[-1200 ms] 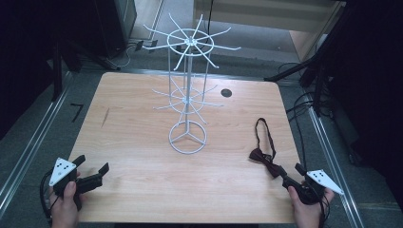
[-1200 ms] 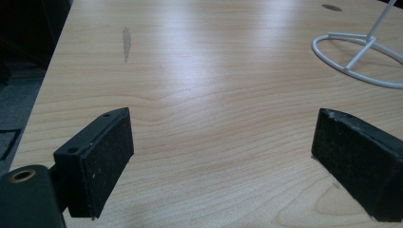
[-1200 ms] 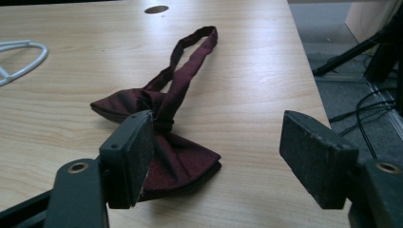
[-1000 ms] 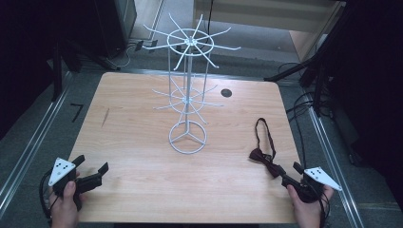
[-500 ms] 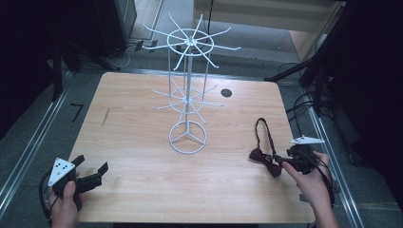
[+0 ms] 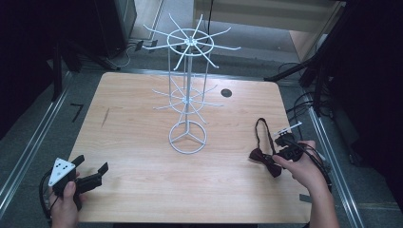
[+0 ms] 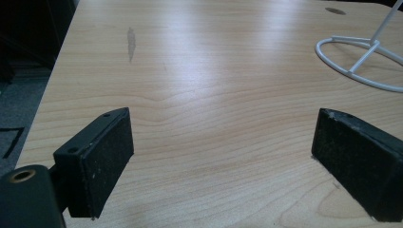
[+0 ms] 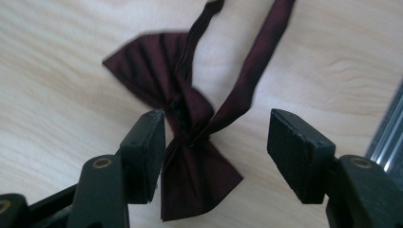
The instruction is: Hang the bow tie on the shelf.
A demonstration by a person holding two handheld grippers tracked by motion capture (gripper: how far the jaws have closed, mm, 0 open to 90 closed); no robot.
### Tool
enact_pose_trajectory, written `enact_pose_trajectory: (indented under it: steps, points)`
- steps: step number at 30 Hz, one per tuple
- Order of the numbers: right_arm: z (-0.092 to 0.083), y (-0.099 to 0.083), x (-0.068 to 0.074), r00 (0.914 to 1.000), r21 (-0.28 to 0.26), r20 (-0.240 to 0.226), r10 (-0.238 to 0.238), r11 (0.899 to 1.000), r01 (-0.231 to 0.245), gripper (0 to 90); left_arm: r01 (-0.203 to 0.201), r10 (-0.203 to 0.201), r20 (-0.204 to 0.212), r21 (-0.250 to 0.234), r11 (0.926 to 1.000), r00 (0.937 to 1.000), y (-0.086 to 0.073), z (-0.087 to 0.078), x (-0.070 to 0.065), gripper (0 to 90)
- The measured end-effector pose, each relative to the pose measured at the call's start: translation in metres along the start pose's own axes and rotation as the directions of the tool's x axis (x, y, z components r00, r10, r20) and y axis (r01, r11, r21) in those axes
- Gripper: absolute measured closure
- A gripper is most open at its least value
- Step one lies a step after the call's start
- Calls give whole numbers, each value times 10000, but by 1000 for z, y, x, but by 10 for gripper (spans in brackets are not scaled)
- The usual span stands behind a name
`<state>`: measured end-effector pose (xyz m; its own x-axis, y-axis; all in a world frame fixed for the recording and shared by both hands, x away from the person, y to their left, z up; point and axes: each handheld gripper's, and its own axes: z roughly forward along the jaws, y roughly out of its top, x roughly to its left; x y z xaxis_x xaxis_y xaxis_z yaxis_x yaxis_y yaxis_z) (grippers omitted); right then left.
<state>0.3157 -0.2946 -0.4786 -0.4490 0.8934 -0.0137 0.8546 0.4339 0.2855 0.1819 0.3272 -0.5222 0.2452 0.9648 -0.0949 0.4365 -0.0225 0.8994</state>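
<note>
Right now my right gripper (image 8: pixel 216 142) hangs over the dark-red bow tie (image 8: pixel 178 137) at the lower right of the high view — its jaws have just been opening, the knot lies between them, and the pads do not press on it. My left gripper (image 7: pixel 223 166) sits at the lower left, jaws wide over bare table (image 6: pixel 142 142). Mid-frame stands the white wire rack (image 6: pixel 188 95) — nothing hangs on its arms.
</note>
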Motion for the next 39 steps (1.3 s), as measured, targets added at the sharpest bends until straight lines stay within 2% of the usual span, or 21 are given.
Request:
enact_pose_trajectory:
  steps: [2,3,6,7,8,13,14,16,20,24,32,35,37,38,39]
  points:
    - [3,0,2,10000,160,-70,-37,9999,38,393,-16,16,-14,1,10000,10000,0,0,0,73]
    - [9,0,5,9999,367,-5,-124,9993,124,396,-20,20,-32,-4,10000,10000,0,0,0,73]
    - [15,1,8,9997,538,88,-240,9983,235,417,-78,78,-26,10,10000,10000,0,0,0,73]
    - [18,3,11,9986,759,330,-408,9964,382,423,-75,75,20,9,10000,10000,0,0,0,73]
    - [18,4,13,9985,815,377,-391,9960,359,440,-92,92,33,12,10000,10000,0,0,-1,73]
    - [22,8,21,9982,935,168,-573,9941,555,488,-147,147,19,14,9999,9999,0,0,-1,73]
    - [26,9,21,9983,1090,131,-561,9926,544,527,-186,186,10,-6,9998,9998,0,-1,-2,73]
    - [30,9,21,9993,1292,-17,-361,9910,360,562,-213,213,18,-14,9998,9998,0,-1,-2,73]
    - [32,9,17,9990,1330,-415,-187,9908,241,626,-251,251,28,11,9997,9997,0,0,-2,72]
    - [32,9,18,9985,1347,-540,-83,9908,155,719,-271,271,42,0,9996,9996,0,0,-2,73]
    - [31,8,17,9980,1216,-631,52,9926,26,739,-255,255,79,-11,9997,9996,0,-1,-2,73]
    - [30,8,16,9987,991,-493,-92,9950,141,739,-261,261,79,-17,9997,9996,0,-1,-2,73]
    - [22,9,15,9993,518,-384,-19,9987,38,739,-260,260,81,-23,9997,9996,-1,-1,-2,73]
    - [22,9,15,9993,518,-384,-19,9987,38,739,-262,262,80,-22,9997,9996,-1,-1,-3,73]
    - [16,9,15,9996,122,-260,-73,9999,77,739,-267,267,77,-24,9996,9996,-1,-1,-3,73]
